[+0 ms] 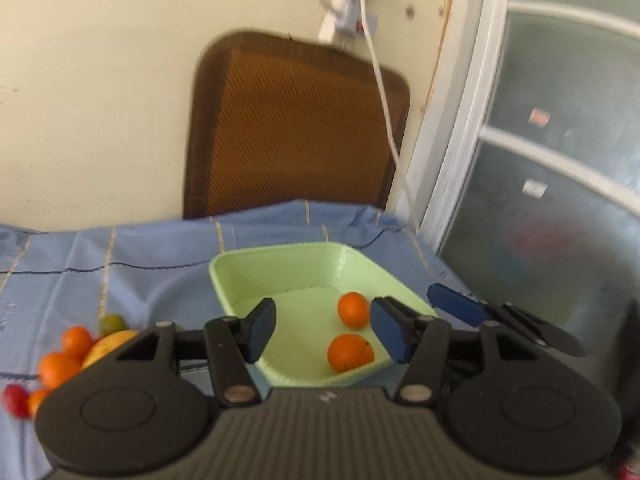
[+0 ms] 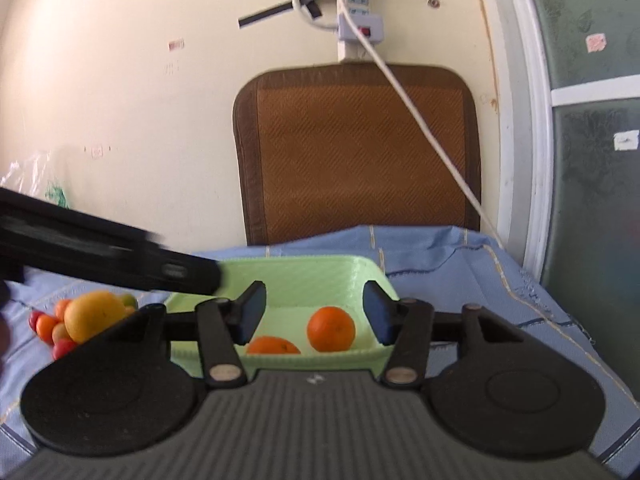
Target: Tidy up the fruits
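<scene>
A light green tray [image 1: 280,268] sits on the blue cloth and holds two oranges [image 1: 353,309] [image 1: 350,353]. My left gripper [image 1: 323,330] is open and empty above the tray's near side. The tray also shows in the right wrist view [image 2: 320,272], with the two oranges [image 2: 331,329] [image 2: 273,346]. My right gripper [image 2: 314,314] is open and empty just in front of the tray. A pile of fruit lies left of the tray: small oranges [image 1: 60,366], a yellow fruit [image 1: 106,346], a green one [image 1: 112,322] and red ones [image 1: 16,399]. The pile also shows in the right wrist view [image 2: 94,314].
The blue cloth [image 1: 120,264] covers the table. A brown woven mat [image 2: 356,148] leans on the wall behind, with a power strip [image 2: 358,26] and white cable [image 2: 420,116] above it. A glass door [image 2: 592,160] is at right. The left gripper's arm [image 2: 100,256] crosses the right wrist view.
</scene>
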Available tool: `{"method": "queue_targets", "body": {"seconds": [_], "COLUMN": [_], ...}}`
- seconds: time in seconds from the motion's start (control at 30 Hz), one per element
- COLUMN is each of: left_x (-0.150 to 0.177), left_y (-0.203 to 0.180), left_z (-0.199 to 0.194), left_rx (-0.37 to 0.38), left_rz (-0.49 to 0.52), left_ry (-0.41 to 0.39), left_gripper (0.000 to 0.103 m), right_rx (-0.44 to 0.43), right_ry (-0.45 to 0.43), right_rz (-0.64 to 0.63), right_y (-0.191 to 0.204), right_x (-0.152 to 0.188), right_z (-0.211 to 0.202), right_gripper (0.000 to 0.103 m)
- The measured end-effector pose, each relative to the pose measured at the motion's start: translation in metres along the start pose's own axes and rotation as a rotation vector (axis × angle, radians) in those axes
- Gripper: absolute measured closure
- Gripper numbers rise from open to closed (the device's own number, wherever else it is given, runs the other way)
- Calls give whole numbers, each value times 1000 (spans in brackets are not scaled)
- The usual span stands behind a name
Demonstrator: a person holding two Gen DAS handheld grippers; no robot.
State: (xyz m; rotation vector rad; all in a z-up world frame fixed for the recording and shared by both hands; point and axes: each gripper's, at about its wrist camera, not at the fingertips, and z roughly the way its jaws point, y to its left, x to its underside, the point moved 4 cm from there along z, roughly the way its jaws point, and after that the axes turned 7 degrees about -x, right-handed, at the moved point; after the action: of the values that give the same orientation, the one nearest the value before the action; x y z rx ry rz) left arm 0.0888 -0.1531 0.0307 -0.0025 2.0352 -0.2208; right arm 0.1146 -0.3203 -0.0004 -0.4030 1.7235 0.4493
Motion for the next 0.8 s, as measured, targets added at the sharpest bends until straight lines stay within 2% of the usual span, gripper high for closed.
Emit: {"method": "queue_targets", "body": {"seconds": [0.1,0.17,0.23,0.33,0.5,0.6,0.67,0.8], "left_x": [16,30,43,53,50,48,50,54], "left_y": [42,76,114,166,203,209,208,210], "left_z": [-50,-73,-91,-97,-81,-64,-51,-38], "left_rx": [-28,-113,-220,-330,-283,-245,-216,-193], "left_rz": [-41,-45,-60,-134,-236,-258,-271,-231], "left_ry": [-30,-28,-7,53,61,74,91,96], "left_gripper": [47,47,48,50,50,50,55,55], "right_rx": [-1,-32,-106,-251,-443,-427,-426,-417], "right_ry": [-48,-65,-58,3,216,303,351,405], "right_rz": [21,52,86,95,16,-65,-51,-70], "right_y": [-2,1,11,45,119,146,150,159], "right_x": [-6,-12,-18,-21,0,15,20,27], "right_z": [-8,-13,-18,-17,5,24,37,55], "right_gripper": [50,54,55,55,57,58,58,58]}}
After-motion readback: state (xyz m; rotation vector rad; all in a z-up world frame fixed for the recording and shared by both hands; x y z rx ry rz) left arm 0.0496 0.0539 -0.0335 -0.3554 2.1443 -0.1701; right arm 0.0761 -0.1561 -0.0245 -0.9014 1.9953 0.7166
